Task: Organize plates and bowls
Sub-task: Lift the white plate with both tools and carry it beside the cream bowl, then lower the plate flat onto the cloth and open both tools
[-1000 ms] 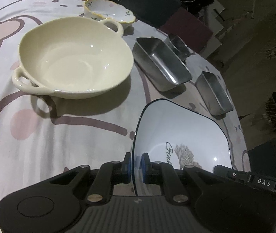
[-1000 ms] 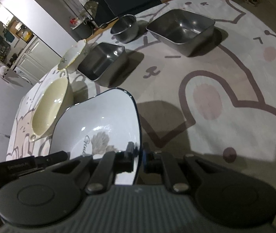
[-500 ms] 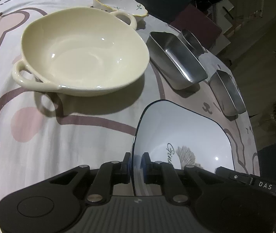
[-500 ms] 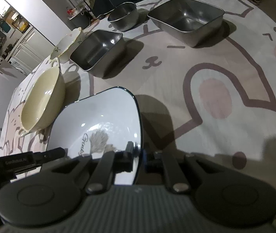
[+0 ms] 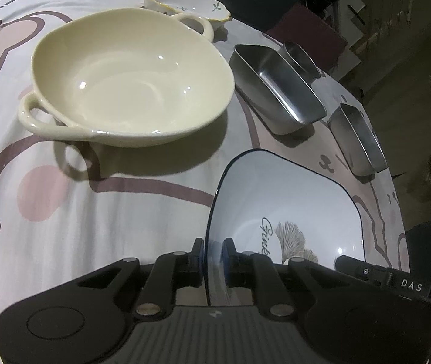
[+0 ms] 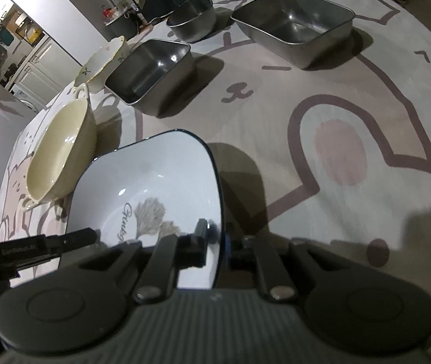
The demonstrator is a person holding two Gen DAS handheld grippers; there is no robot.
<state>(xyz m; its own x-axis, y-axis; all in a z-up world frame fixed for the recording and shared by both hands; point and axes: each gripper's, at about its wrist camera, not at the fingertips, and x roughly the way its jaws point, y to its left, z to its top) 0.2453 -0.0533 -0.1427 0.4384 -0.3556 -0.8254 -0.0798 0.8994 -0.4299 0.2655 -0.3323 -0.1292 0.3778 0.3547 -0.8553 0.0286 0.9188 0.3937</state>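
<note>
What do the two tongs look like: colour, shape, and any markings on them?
Both the left tongs and the right tongs are matte black, with a ribbed grey body, round caps on both sides, slanted linkage bars with silver rivets, and blue pads. Seen from the other camera, each shows small white lettering on its side.

dim indoor light from overhead | hard shadows beside cream bowl (image 5: 130, 91) and steel trays | small glare spots on glazed surfaces | fisheye bending, dark corners | sharp focus
</note>
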